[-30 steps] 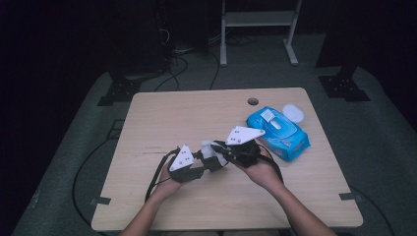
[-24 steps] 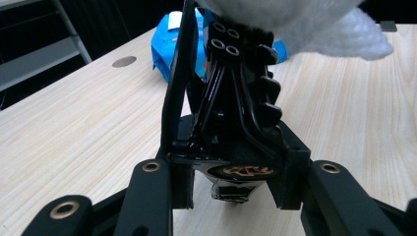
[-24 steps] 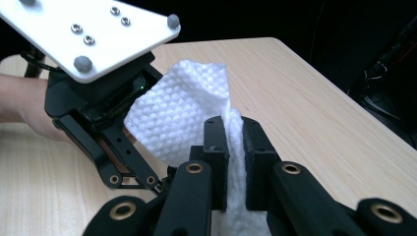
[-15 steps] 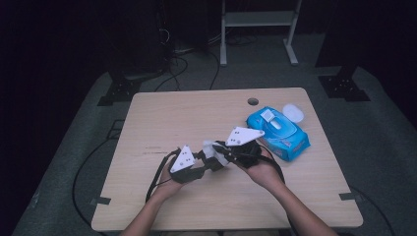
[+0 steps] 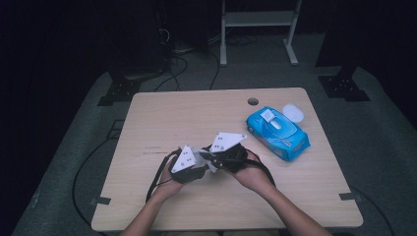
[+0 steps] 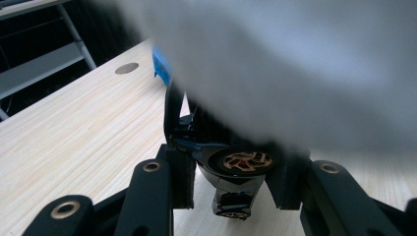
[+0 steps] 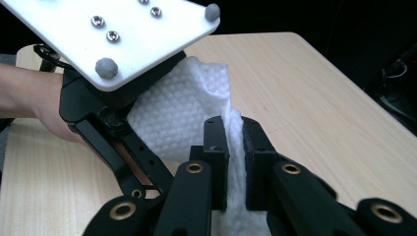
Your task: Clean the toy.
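White textured wipe (image 7: 189, 115) sits pinched between both claws, just above the bench (image 5: 162, 118), near its front-middle. R claw (image 7: 235, 147): jaws narrow, pads clamped on a fold of the wipe, cloth rising between them and spreading up toward the other tool. L claw (image 6: 231, 184): jaws closed in on a dark glossy object w/ a copper-coloured fan-like disc (image 6: 243, 161); can't tell what that object is. A blurred pale sheet, prob. the wipe, hangs v. close to that lens and hides most of the upper right of the left gripper view.

From the high view both claws meet tip to tip, L claw (image 5: 199, 164) and R claw (image 5: 212, 160) touching or nearly so, w/ wipe (image 5: 201, 156) between; hands come in from the front edge.

Room: wide bare wood to the left and behind the claws, up to the back edge and the round cable hole (image 5: 253, 101). Front edge is near the wrists, so less room there. To the right, blue wipes pack (image 5: 277, 132) lies angled, flap up, well apart from the claws, w/ a small white lid-like disc (image 5: 293, 112) just beside its far corner, close to the right edge. Black cables (image 5: 157, 174) loop off the L claw toward the front-left.
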The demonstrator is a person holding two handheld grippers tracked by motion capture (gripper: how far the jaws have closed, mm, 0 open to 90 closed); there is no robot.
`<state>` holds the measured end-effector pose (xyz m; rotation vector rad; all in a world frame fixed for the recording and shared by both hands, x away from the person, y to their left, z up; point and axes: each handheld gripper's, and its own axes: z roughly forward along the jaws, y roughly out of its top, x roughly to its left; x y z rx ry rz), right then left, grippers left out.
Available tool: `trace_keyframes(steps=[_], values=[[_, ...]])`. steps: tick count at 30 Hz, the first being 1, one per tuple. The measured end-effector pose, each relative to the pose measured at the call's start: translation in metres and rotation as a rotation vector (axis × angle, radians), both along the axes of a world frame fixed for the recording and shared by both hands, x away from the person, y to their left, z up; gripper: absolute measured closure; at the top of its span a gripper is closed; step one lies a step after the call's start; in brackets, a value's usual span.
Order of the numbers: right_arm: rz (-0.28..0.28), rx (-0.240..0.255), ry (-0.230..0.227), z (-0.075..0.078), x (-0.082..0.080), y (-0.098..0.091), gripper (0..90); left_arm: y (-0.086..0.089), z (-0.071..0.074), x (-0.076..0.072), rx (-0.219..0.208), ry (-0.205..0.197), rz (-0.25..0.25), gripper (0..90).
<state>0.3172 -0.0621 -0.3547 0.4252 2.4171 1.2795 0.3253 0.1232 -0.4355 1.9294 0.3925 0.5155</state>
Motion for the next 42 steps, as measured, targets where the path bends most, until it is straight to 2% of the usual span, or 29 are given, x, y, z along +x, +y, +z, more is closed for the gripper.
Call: trace_keyframes(steps=[5,9,13,17,23,35,42], values=[[-0.029,0.022,-0.006,0.004,0.003,-0.011,82.7,0.000,0.001,0.000,-0.018,0.000,-0.003,60.4],[-0.054,0.042,-0.002,0.007,0.005,-0.021,82.6,0.001,0.002,0.000,-0.013,-0.007,-0.005,60.4],[-0.079,0.044,-0.010,0.006,0.006,-0.031,82.6,0.001,0.001,0.000,-0.026,-0.001,-0.003,60.3],[-0.113,0.059,0.015,0.003,0.011,-0.041,82.6,0.000,0.002,0.000,-0.017,-0.006,-0.005,60.3],[-0.139,0.058,0.020,0.002,0.015,-0.049,82.6,0.000,0.001,0.000,-0.024,-0.005,-0.003,60.3],[-0.100,0.082,0.038,0.004,0.014,-0.041,82.6,0.001,0.001,0.001,-0.031,0.000,-0.013,60.3],[-0.092,0.070,0.042,0.003,0.014,-0.041,82.7,0.000,0.000,0.001,-0.034,0.000,-0.019,60.2]])
